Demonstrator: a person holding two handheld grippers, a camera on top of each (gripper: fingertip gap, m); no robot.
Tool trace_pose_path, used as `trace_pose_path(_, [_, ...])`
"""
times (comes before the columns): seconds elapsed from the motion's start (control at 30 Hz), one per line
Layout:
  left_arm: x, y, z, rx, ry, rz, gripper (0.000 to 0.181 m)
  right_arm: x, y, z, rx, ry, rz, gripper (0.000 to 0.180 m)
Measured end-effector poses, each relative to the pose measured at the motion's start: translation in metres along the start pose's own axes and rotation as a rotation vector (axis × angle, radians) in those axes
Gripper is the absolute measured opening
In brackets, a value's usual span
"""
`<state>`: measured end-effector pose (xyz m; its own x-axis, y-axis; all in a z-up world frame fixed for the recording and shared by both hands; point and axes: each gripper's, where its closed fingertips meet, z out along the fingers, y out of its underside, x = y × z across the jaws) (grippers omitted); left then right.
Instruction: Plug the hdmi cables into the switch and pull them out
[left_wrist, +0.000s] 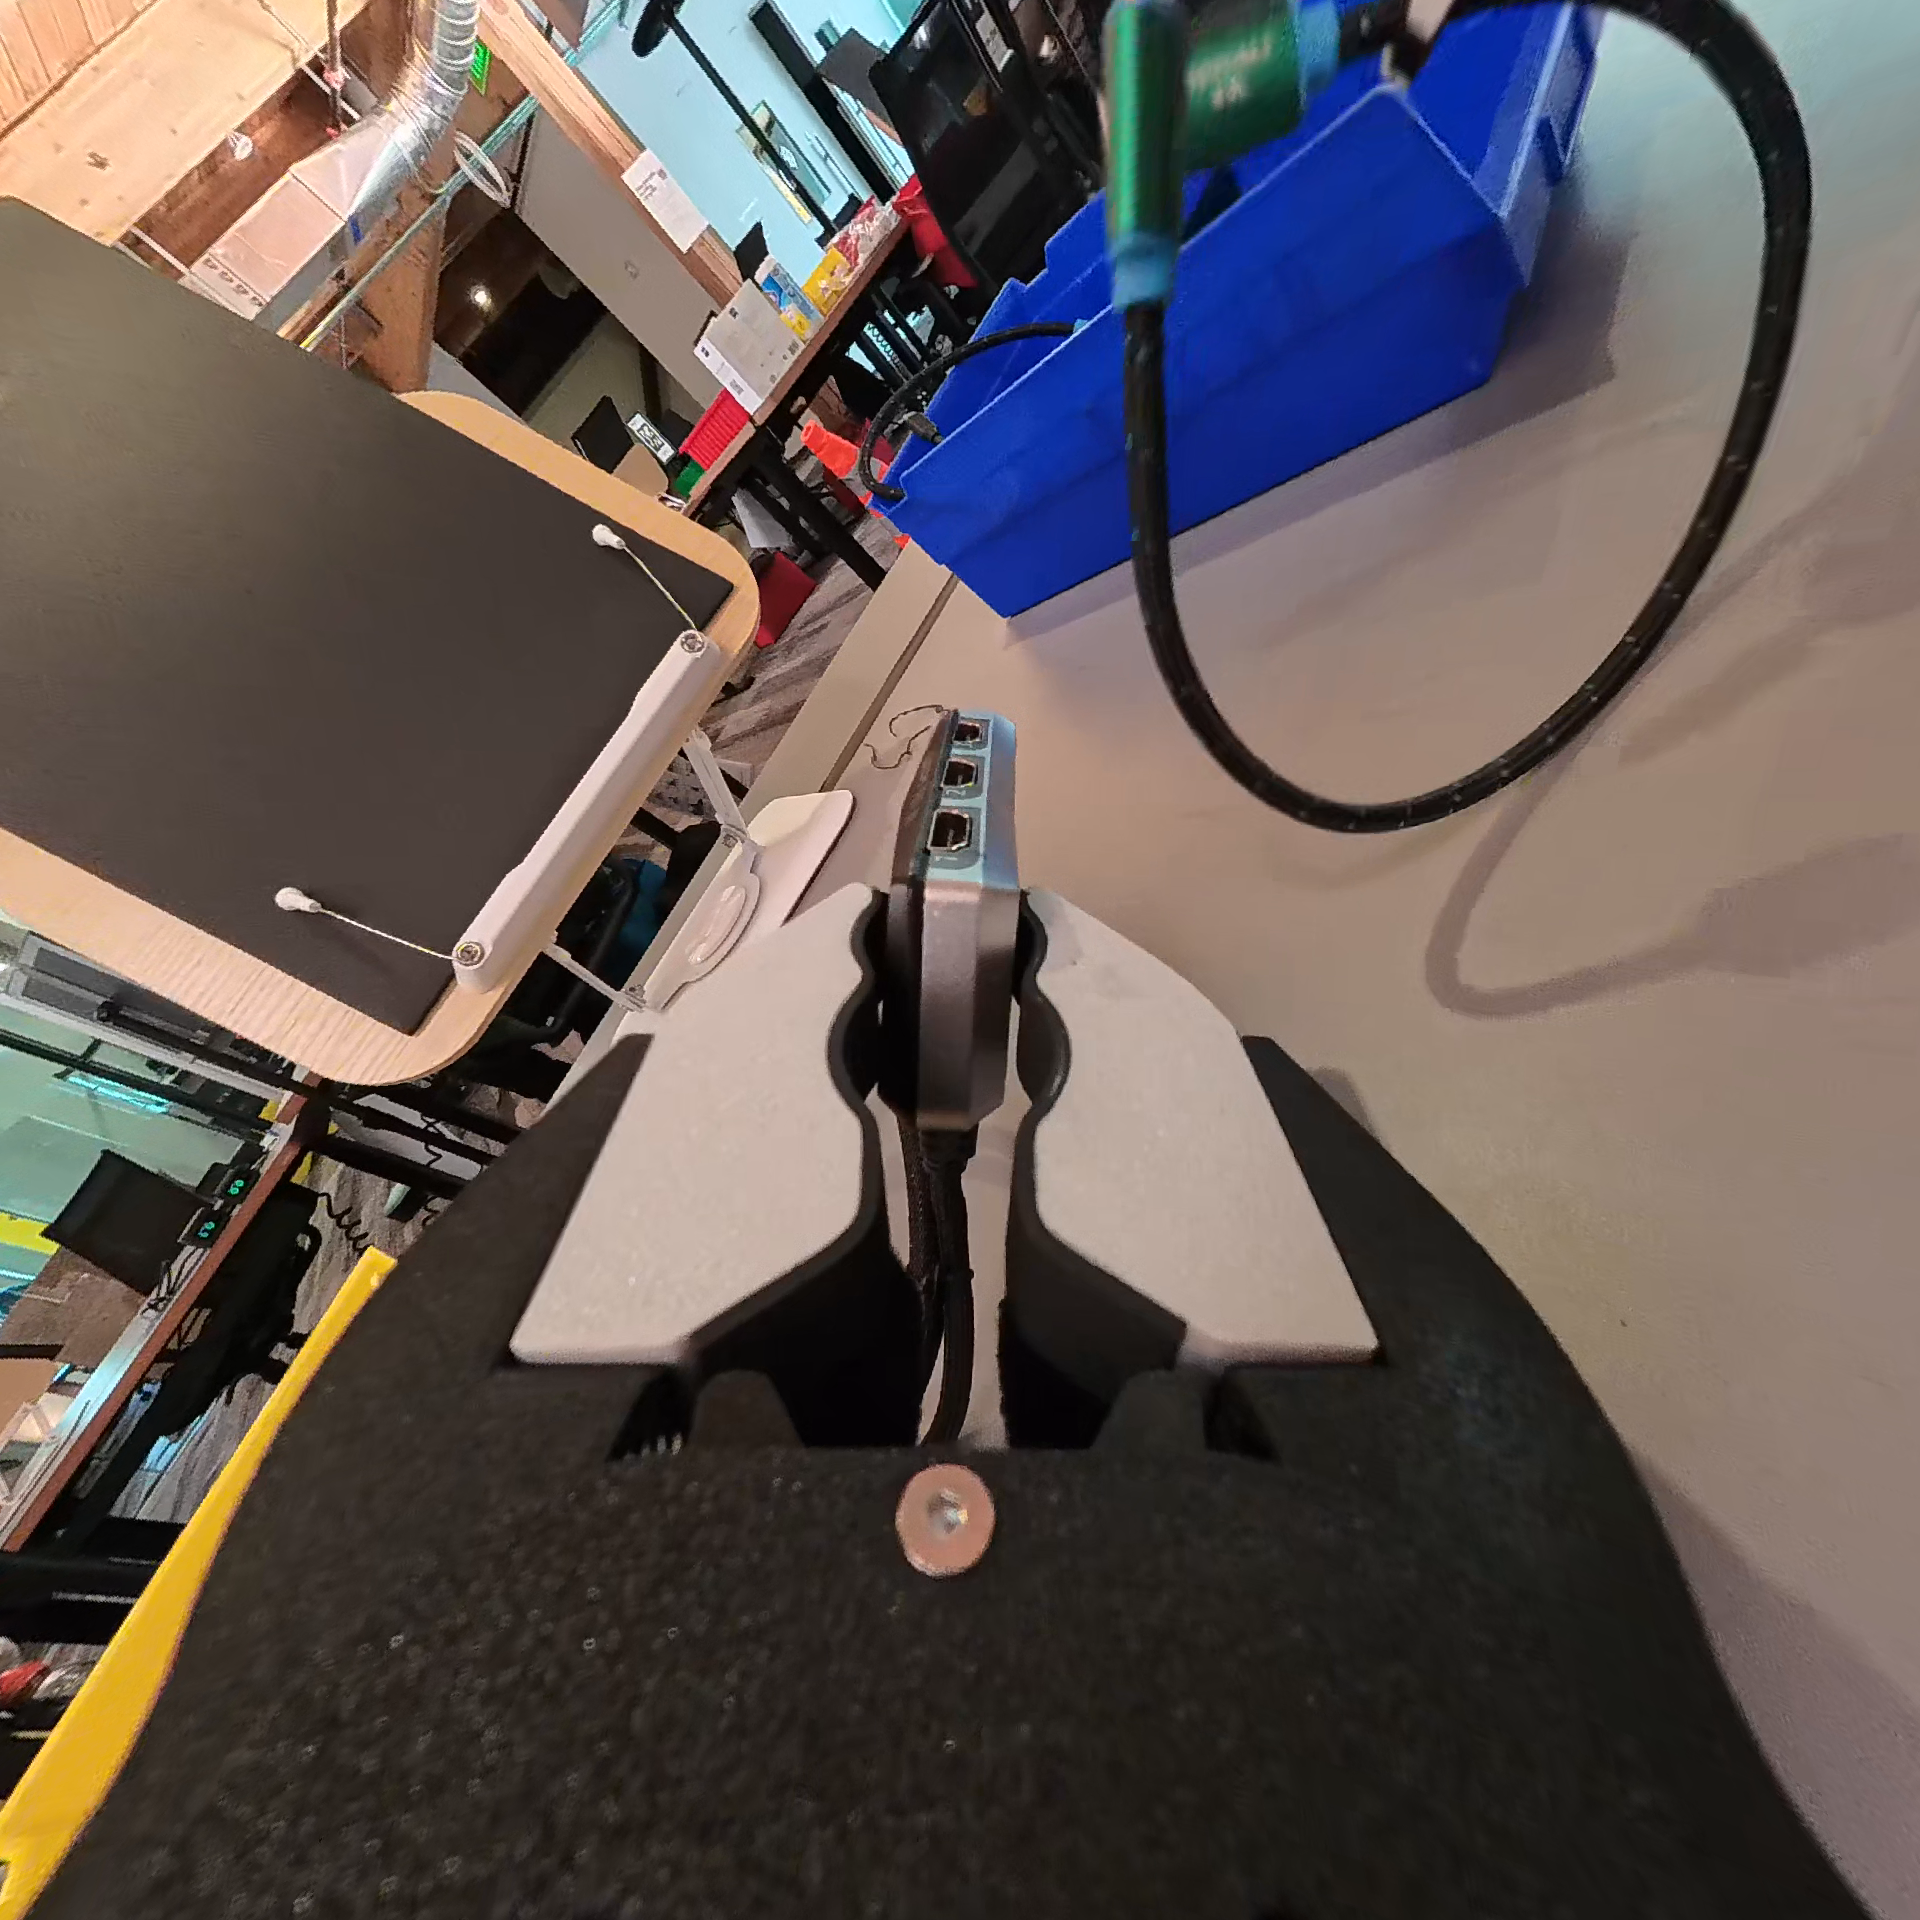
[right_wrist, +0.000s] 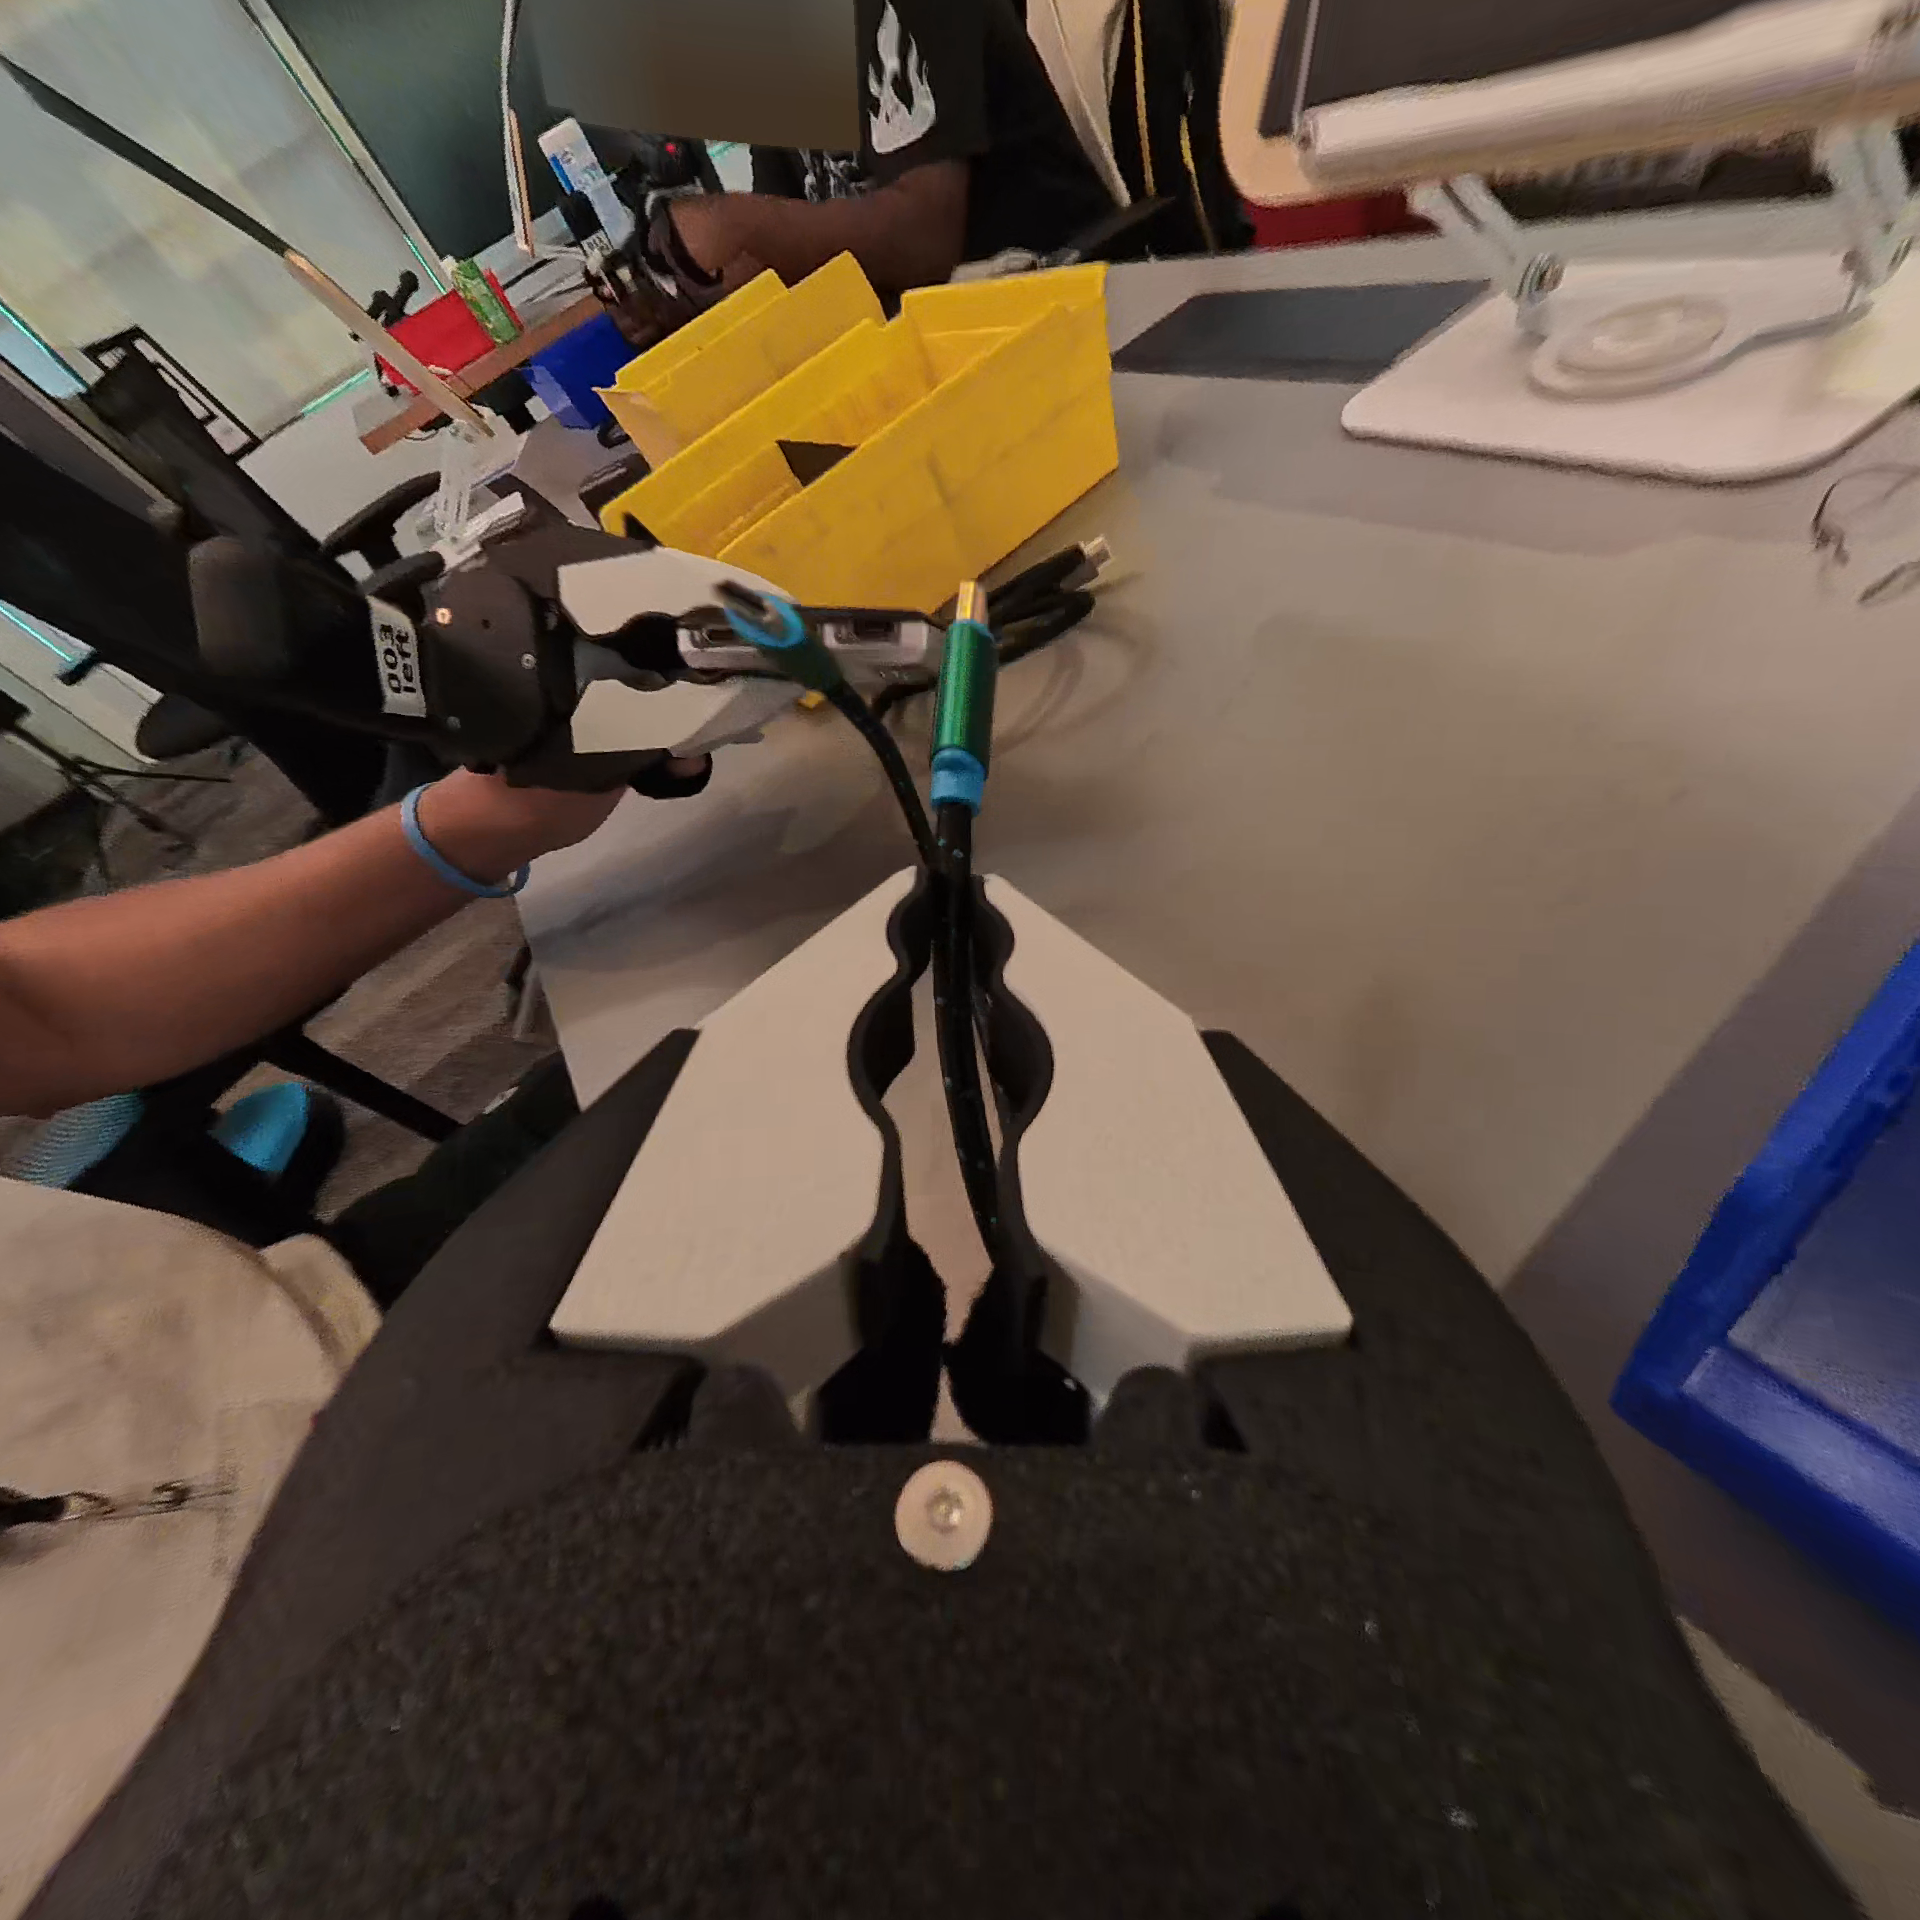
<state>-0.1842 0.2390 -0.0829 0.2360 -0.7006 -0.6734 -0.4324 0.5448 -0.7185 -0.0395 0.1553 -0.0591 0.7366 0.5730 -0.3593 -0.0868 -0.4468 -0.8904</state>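
My left gripper is shut on one end of the grey switch, held on edge over the table. Its row of three ports faces right, all empty. The switch's own black lead runs back between the fingers. My right gripper is shut on a black braided HDMI cable, doubled over. Its green plug and a second, blue-collared plug stick out past the tips. They hang just short of the switch in my left gripper. The green plug also shows in the left wrist view, with the cable looping down.
A blue bin stands on the grey table at my right, also in the right wrist view. Yellow bins and more black cables lie behind the switch. A white stand holds a board. A person sits behind. My right fingertips sit around 20 cm from my left ones.
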Motion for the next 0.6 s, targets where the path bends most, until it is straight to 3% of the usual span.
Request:
trace_pose_path(0.23, [0.043, 0.02, 0.01, -0.118, 0.156, 0.139, 0.022, -0.028, -0.025, -0.001, -0.031, 0.231, -0.464, 0.006])
trace_pose_path(0.37, [0.076, 0.033, 0.013, -0.223, 0.255, 0.152, 0.028, -0.029, -0.024, 0.005, -0.031, 0.253, -0.472, 0.006])
trace_pose_path(0.6, [0.108, 0.027, -0.005, -0.251, 0.49, -0.135, 0.056, -0.025, -0.017, 0.008, -0.049, 0.285, -0.493, 0.006])
